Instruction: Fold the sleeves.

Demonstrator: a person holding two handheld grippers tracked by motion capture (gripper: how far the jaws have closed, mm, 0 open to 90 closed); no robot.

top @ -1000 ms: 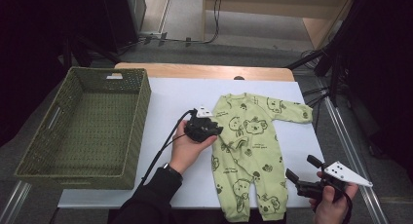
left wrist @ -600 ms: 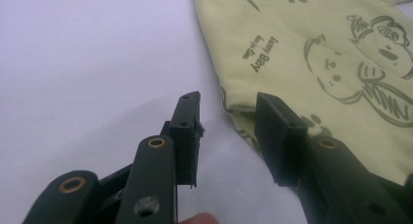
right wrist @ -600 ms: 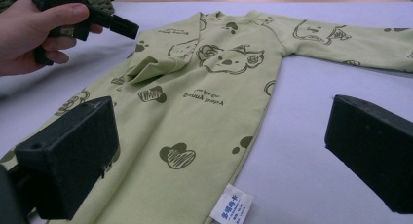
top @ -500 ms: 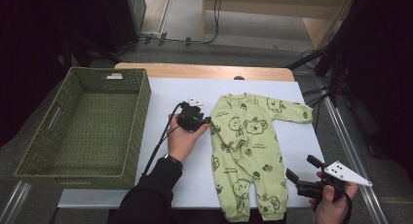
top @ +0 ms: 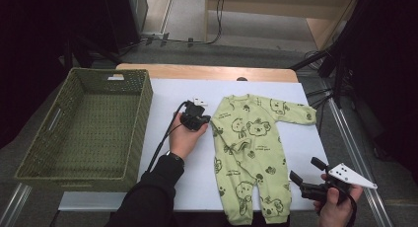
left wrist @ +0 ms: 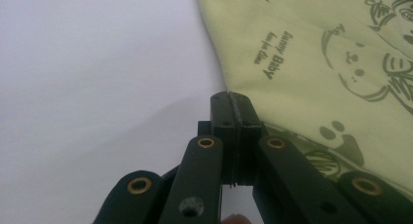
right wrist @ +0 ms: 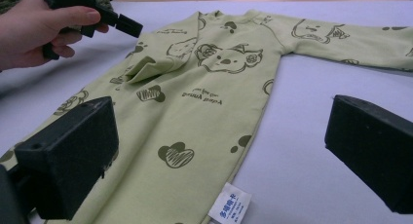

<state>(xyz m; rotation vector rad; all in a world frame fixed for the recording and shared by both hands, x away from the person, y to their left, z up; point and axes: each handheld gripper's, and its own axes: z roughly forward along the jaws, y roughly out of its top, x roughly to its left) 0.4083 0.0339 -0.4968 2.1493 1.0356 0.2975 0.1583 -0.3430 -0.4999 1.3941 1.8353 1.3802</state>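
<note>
Since a second ago my left tool (top: 206,119) slid off the romper (top: 251,153) and just closed empty beside it; right tool (top: 308,175) gapes, unmoved.

Left gripper (top: 206,120) jaws have just closed together; right gripper (top: 304,171) jaws gape wide.

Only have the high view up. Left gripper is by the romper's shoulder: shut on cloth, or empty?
Observer: Empty. In the left gripper view the left gripper has just closed, jaws flush together, with the romper beside the tip, not between them.
Operator: Right jaws gripping the leg?
Observer: No. The right gripper view shows the right gripper wide open, with the leg running ahead between the jaws, ungripped.
Operator: Anything at that seam?
Observer: A white label with blue print sticks out of the side seam.
</note>
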